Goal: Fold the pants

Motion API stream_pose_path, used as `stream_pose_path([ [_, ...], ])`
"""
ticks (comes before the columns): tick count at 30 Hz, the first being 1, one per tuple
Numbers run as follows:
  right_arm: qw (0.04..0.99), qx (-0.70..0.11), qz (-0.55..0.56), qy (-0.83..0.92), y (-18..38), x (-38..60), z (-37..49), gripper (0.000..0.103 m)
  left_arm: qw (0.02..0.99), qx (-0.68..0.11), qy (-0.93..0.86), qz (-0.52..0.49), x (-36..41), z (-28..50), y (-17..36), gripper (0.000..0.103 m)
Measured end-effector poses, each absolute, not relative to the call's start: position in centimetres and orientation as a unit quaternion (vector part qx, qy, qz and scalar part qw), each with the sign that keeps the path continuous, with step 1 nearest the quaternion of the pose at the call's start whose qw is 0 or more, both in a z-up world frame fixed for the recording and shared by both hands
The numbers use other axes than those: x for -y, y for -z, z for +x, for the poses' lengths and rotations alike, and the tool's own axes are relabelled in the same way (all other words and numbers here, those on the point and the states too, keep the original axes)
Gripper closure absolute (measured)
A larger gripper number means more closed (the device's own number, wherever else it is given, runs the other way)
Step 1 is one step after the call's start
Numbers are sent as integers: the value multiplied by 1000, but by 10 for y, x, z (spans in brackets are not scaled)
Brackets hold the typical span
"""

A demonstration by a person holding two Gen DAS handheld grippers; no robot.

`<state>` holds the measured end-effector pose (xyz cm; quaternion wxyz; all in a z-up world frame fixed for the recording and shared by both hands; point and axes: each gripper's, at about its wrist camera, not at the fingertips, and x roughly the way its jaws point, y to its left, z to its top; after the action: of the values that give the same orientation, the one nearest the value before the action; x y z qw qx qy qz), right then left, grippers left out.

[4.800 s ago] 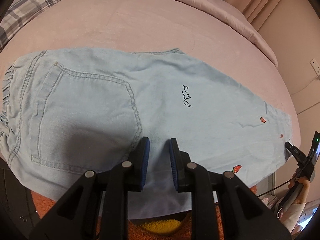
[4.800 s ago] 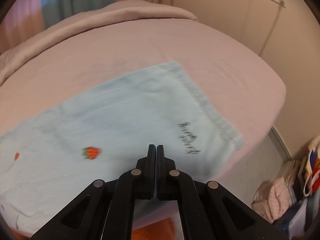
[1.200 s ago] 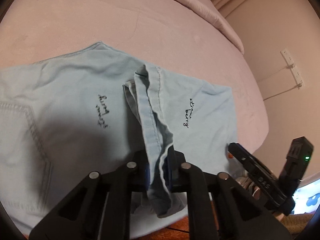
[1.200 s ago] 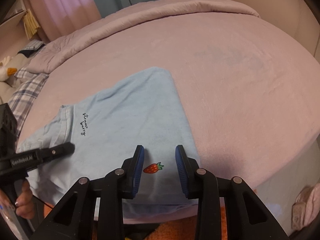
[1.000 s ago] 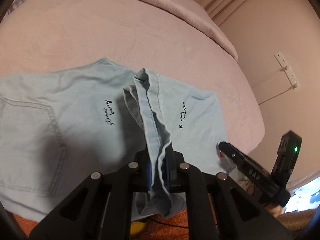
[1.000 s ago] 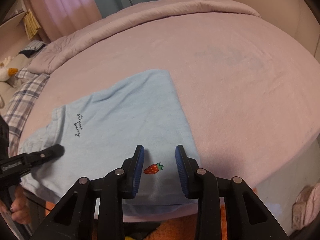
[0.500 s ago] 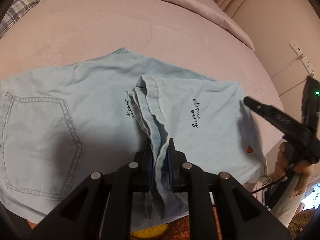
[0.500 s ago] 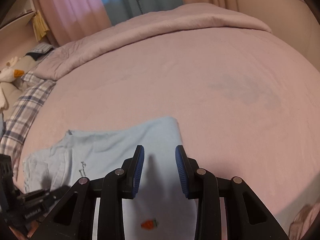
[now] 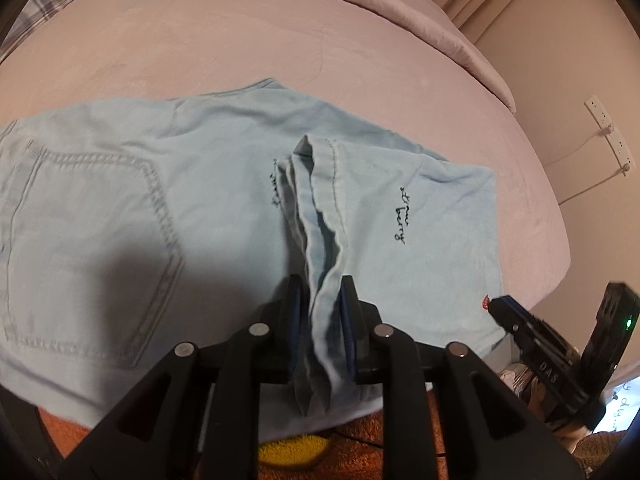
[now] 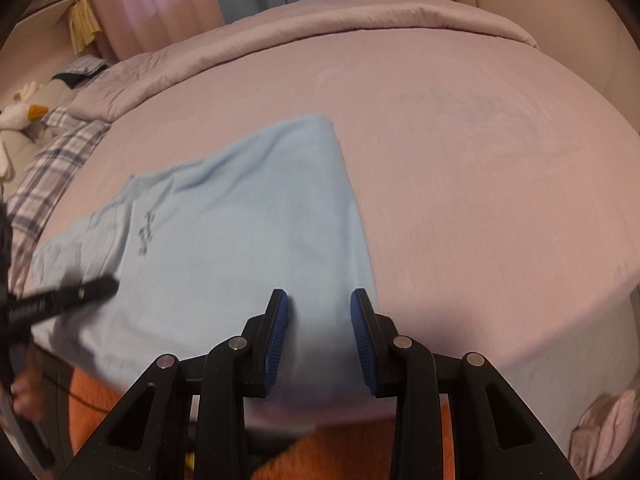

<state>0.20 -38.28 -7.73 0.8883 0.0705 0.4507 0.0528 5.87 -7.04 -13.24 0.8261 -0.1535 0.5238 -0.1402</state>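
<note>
Light blue denim pants (image 9: 200, 184) lie on the pink bed (image 9: 200, 40), back pocket at the left, leg end folded back over the middle. My left gripper (image 9: 320, 308) is shut on the bunched hem of the folded leg (image 9: 320, 240), held up in a ridge. My right gripper (image 10: 320, 320) is open and empty, low over the fold at the near right corner of the pants (image 10: 240, 240). It also shows at the right of the left wrist view (image 9: 520, 332).
A rolled pink duvet (image 10: 320, 28) runs along the far side of the bed. A plaid pillow (image 10: 52, 160) and a plush duck (image 10: 20, 116) lie far left. An orange rug (image 9: 360, 452) lies below the bed's near edge. A wall socket (image 9: 608, 132) is at the right.
My left gripper has carried the leg hem leftward over the pants, still shut on it. My right gripper dropped back down over the fold corner, jaws still open.
</note>
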Motion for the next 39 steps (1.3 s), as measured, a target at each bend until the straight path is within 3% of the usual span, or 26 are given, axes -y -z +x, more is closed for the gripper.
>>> stream_pose_path([
  [5, 889, -450, 67, -51, 75, 385, -6, 68, 829, -520, 116, -170, 57, 46, 117, 64],
  [7, 886, -456, 70, -46, 73, 384, 0, 68, 840, -504, 94, -175, 45, 40, 105, 44],
  [8, 885, -458, 71, -44, 71, 384, 4, 68, 851, -489, 76, -179, 34, 35, 97, 27],
  [9, 885, -459, 69, -43, 68, 383, 6, 68, 864, -465, 56, -184, 22, 29, 88, 19],
  [11, 886, -456, 67, -44, 63, 382, 6, 67, 883, -428, 21, -190, 0, 19, 75, 15],
  [13, 893, -443, 68, -44, 56, 382, 8, 52, 893, -406, -15, -195, -23, 12, 66, 11],
  [14, 898, -433, 69, -43, 53, 381, 9, 38, 895, -397, -32, -200, -35, 10, 64, 10],
  [15, 903, -421, 72, -42, 48, 380, 9, 28, 896, -391, -49, -206, -46, 7, 65, 10],
  [20, 917, -386, 88, -46, 35, 372, 19, 14, 874, -393, -132, -254, -99, -3, 84, 10],
  [26, 906, -409, 88, -63, 46, 351, 30, 14, 829, -426, -156, -326, -129, -7, 126, 11],
  [31, 899, -424, 78, -73, 51, 337, 32, 14, 832, -425, -144, -325, -129, -1, 141, 12],
  [34, 897, -428, 74, -80, 52, 332, 31, 14, 832, -428, -136, -326, -128, 2, 138, 21],
  [36, 896, -430, 73, -81, 53, 330, 32, 14, 824, -431, -112, -350, -124, -6, 136, 42],
  [39, 891, -440, 78, -82, 56, 329, 33, 14, 815, -429, -91, -379, -125, -9, 137, 47],
])
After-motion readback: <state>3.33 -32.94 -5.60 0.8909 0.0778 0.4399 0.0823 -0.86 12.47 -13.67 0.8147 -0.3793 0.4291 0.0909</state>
